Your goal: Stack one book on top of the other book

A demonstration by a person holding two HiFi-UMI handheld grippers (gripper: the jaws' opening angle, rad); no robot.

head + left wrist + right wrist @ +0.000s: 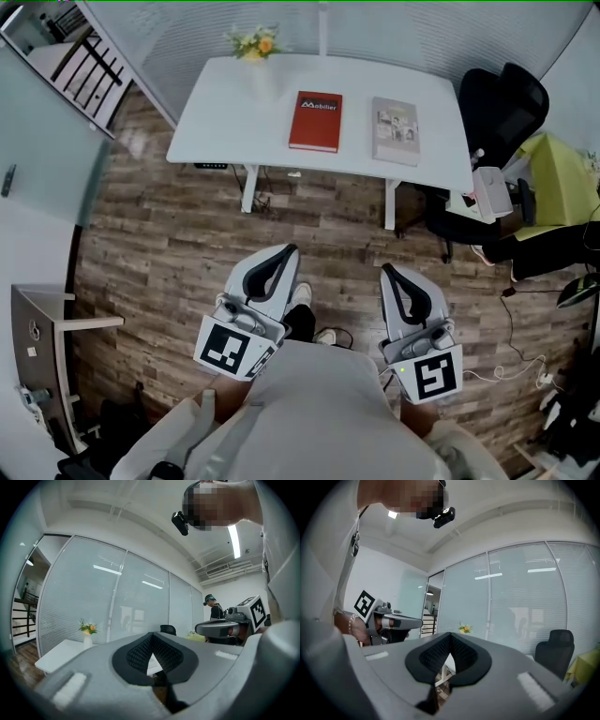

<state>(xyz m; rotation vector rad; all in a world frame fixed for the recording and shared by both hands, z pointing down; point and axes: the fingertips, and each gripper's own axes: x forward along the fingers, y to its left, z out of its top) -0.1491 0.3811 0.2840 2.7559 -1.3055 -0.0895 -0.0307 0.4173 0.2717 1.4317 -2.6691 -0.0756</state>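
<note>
Lying side by side on the far white table (225, 112), long axes near-to-far: red book (315, 121) left, grey book (396, 130) right. Well short of both, over the floor (169, 234): left gripper (284, 255) and right gripper (388, 274), jaws pressed together, empty, left nearer red, right nearer grey.

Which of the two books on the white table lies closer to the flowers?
The red book, left of the pale grey book in the head view; the flowers stand beyond its left corner.
</note>
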